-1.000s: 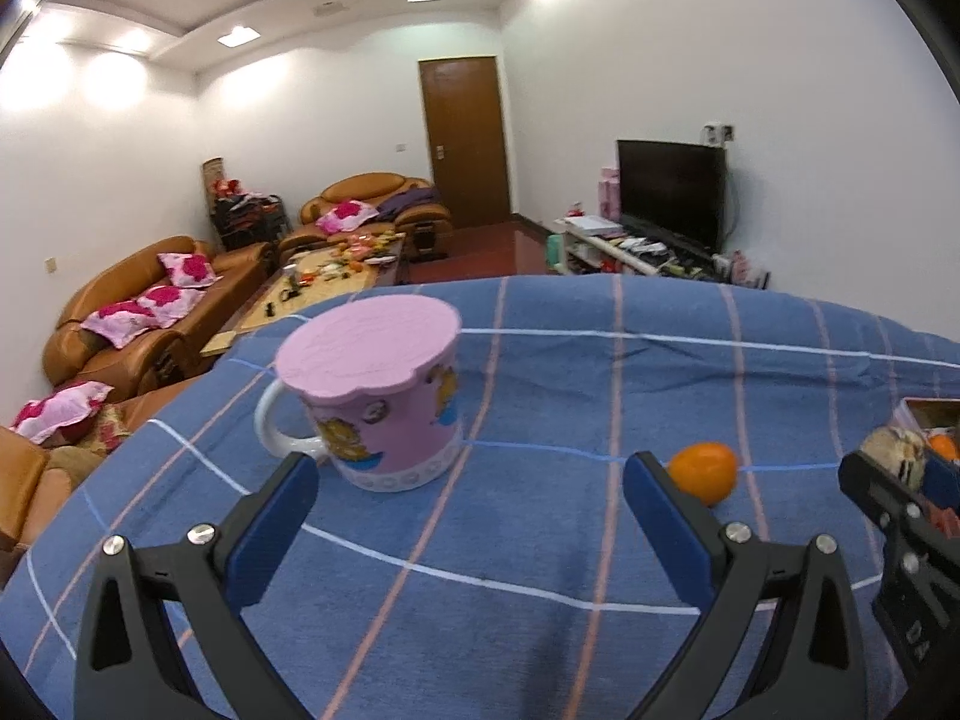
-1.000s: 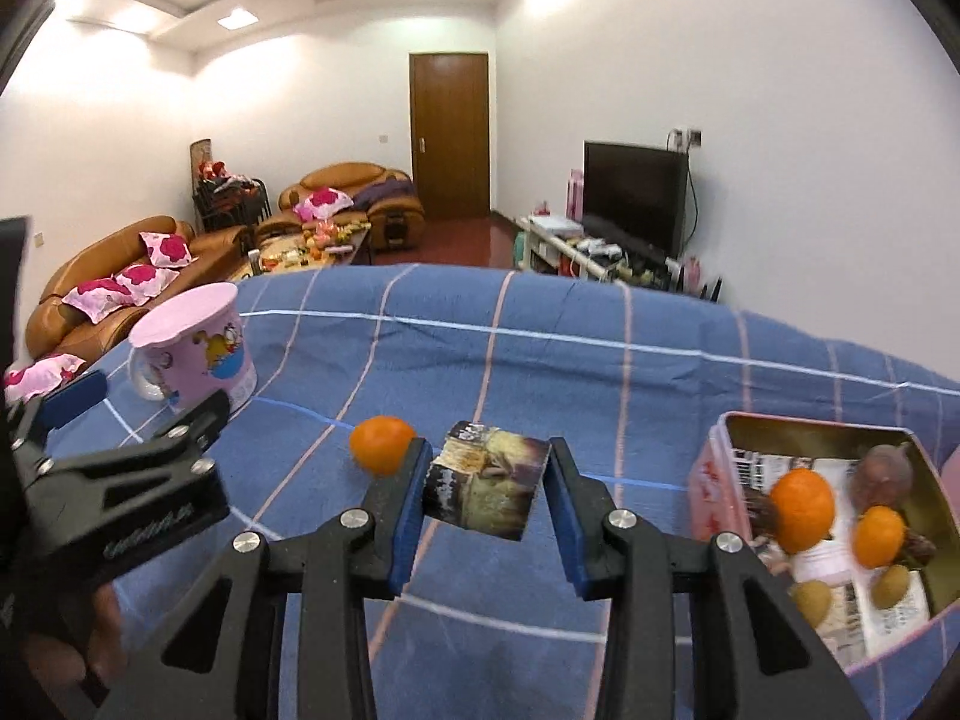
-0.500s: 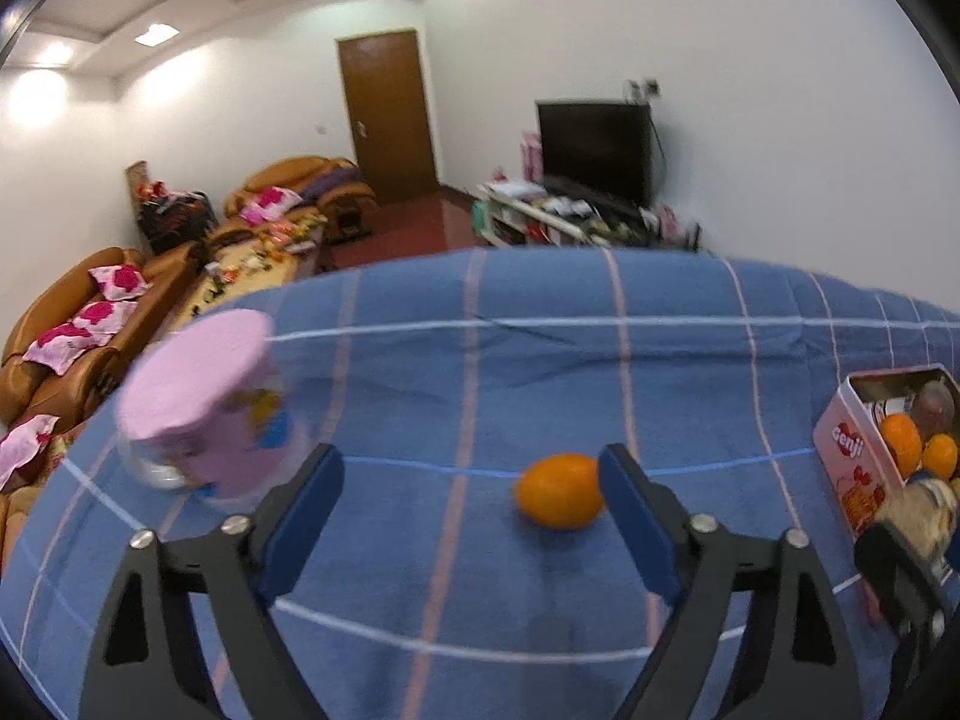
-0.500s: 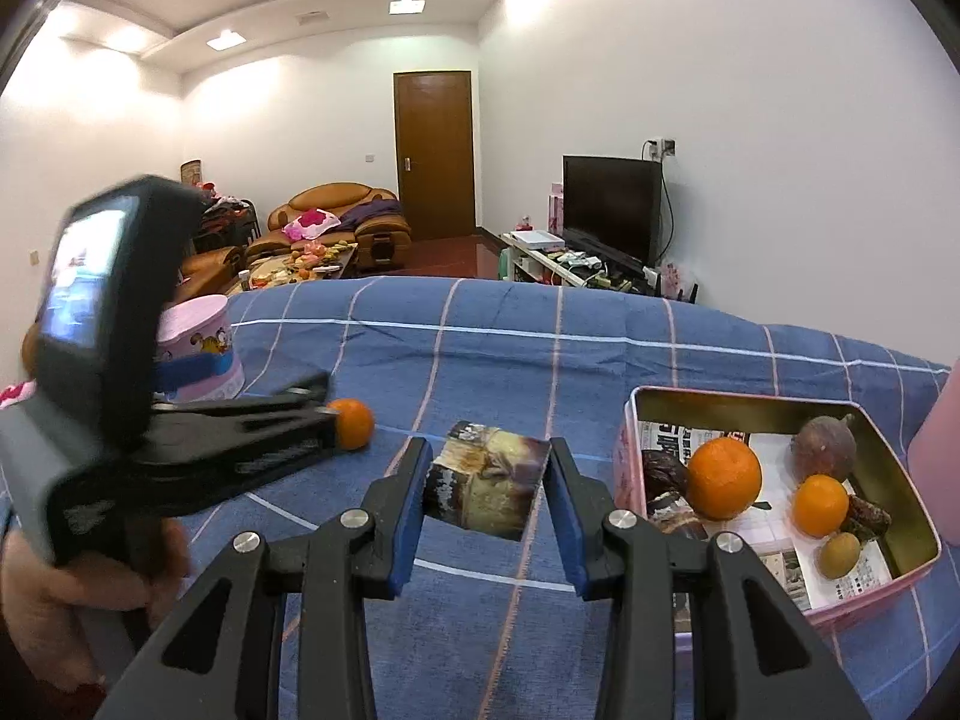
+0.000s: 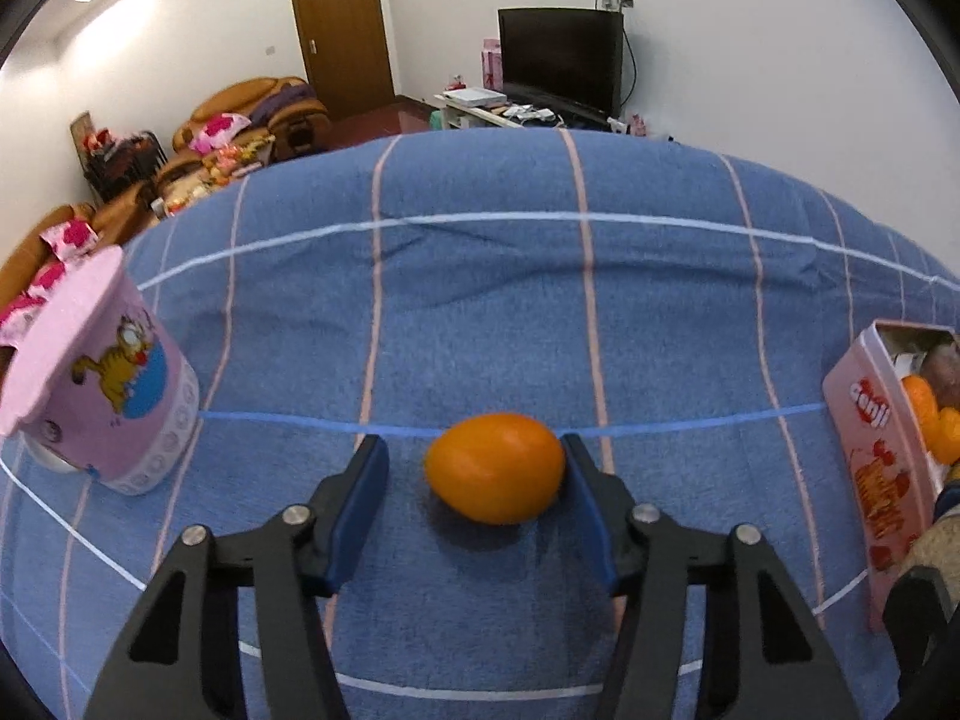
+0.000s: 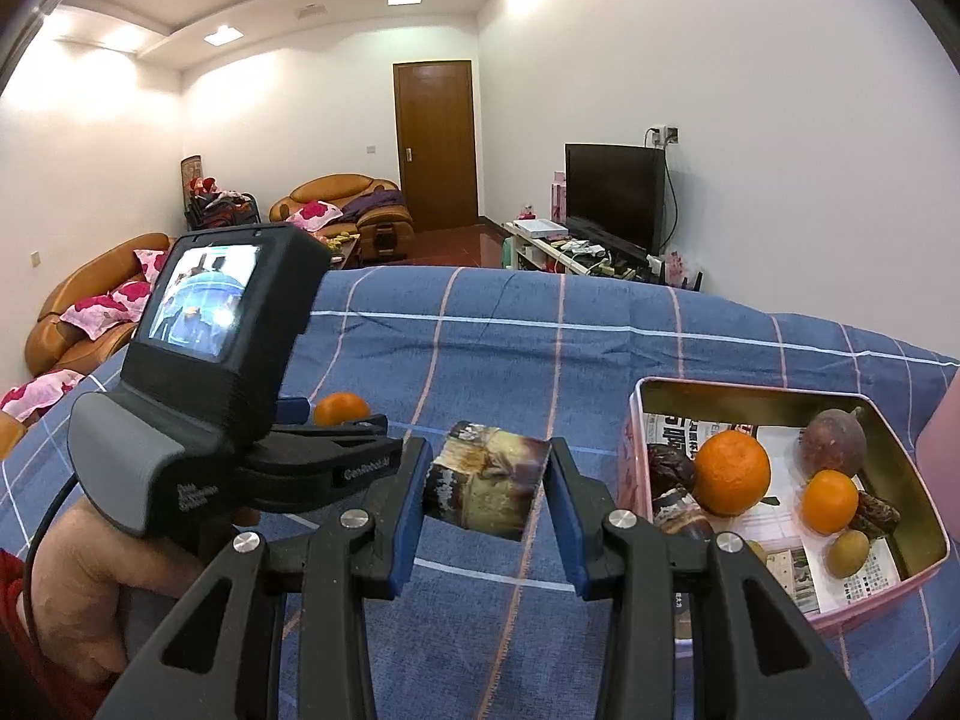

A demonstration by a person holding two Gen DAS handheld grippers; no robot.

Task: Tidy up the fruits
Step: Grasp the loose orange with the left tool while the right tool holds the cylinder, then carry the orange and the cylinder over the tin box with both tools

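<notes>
Between the blue pads of the left gripper (image 5: 474,471), low in the left wrist view, an orange (image 5: 495,467) is seen lying on the blue checked cloth (image 5: 480,300); the jaws have just been closing around it, the right pad looks to be at its skin while a gap is left at the left pad, so no grip is judged to be made yet. The fruit is judged light, firm but yielding under the peel, smooth and apt to roll, so it is best taken across its middle with gentle pressure. In the right wrist view the right gripper (image 6: 487,489) is clamped narrowly on a small printed block (image 6: 487,489), held clear of the cloth; what the block is cannot be made out. Just beside it to the right, the pink tin (image 6: 780,387) is seen holding oranges, a dark round fruit and smaller pieces on printed paper, some too small to name. In the left view that tin is cut off at the frame edge. Farther left, the pink mug (image 5: 99,384) is partly cropped, its handle hidden.
</notes>
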